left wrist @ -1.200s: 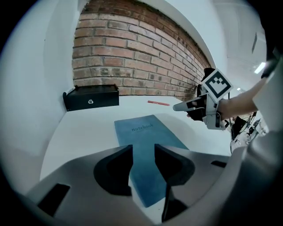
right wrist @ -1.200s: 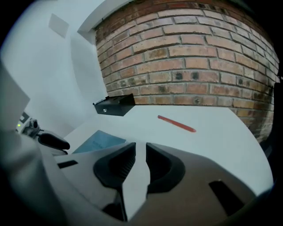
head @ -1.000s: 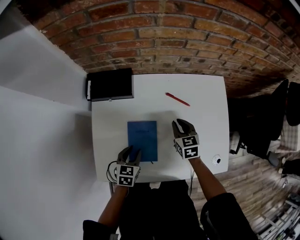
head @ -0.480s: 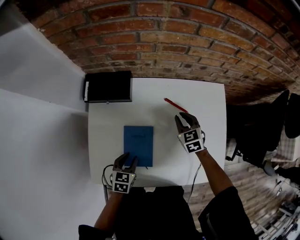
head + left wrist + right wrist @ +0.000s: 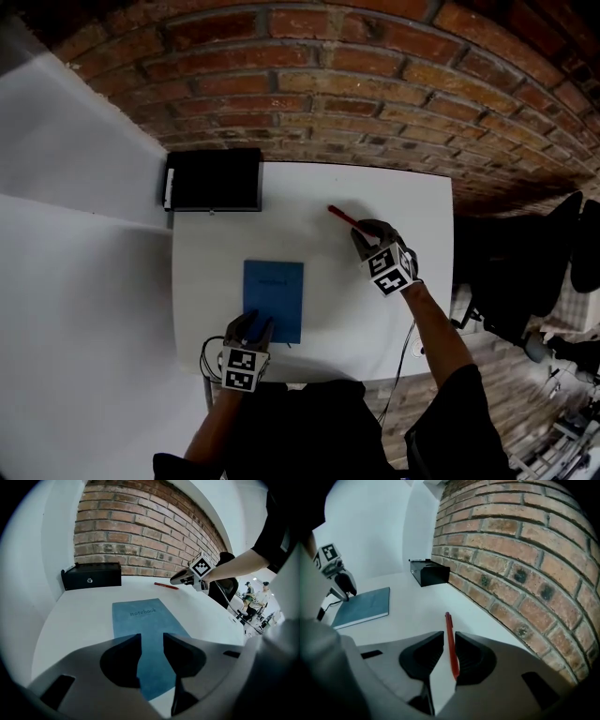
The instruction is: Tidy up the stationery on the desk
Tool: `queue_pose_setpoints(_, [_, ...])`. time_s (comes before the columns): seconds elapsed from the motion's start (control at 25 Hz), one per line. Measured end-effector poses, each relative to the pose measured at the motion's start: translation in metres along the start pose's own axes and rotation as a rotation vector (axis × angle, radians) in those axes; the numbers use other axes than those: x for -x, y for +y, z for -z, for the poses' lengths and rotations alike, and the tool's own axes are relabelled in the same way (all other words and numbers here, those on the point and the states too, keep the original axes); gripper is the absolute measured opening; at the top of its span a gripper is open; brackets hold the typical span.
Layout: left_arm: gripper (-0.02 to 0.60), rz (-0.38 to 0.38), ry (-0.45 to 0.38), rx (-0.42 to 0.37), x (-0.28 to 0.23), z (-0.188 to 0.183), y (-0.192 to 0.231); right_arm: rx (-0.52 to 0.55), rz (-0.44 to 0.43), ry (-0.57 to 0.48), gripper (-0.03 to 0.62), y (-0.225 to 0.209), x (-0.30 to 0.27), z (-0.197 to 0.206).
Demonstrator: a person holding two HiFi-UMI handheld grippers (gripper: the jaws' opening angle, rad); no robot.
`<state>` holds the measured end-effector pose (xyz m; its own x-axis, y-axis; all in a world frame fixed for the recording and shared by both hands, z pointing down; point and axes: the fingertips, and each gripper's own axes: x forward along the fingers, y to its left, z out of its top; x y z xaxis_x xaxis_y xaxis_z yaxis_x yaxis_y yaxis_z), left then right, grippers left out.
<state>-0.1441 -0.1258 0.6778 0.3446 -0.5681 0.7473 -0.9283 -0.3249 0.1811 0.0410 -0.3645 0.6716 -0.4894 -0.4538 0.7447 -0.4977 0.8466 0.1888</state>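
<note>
Stationery: one notebook (image 5: 273, 300), one pen (image 5: 341, 216), one box (image 5: 214, 180); left gripper (image 5: 255, 325) spread, right gripper (image 5: 362, 232) spread astride pen.

Desk (image 5: 319, 192): plain white, no pattern. Notebook (image 5: 273, 300): solid mid-blue cover, its one printed word in a darker blue. Pen (image 5: 341, 216): red along its whole length. Box (image 5: 214, 179): black, with a small white mark at one end. Brick wall (image 5: 328, 84): red-brown bricks, some darkened almost to black, laid in staggered courses with pale grey mortar lines. Side wall (image 5: 75, 281): flat white to light grey. Left gripper (image 5: 251, 325) and right gripper (image 5: 366, 231): dark grey to black jaws, each with a cube (image 5: 242, 367) of black squares on white. Sleeve (image 5: 459, 422): black. Floor (image 5: 506, 375): grey-brown wooden planks. Chair (image 5: 534, 272): black.
</note>
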Motion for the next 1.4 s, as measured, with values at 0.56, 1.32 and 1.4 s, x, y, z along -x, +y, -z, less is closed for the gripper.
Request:
queue_pose_setpoints(0.56, [0.158, -0.001, -0.010, 0.004, -0.008, -0.011, -0.002, 0.026, -0.130, 0.062, 0.066, -0.005, -0.026, 0.012])
queue_pose_setpoints(1.32, [0.158, 0.010, -0.020, 0.017, -0.015, -0.019, -0.003, -0.029, -0.143, 0.104, 0.063, -0.005, -0.033, 0.019])
queue_pose_setpoints(1.4, [0.158, 0.011, -0.022, 0.019, -0.015, -0.020, -0.003, -0.055, -0.142, 0.106, 0.063, -0.004, -0.032, 0.020])
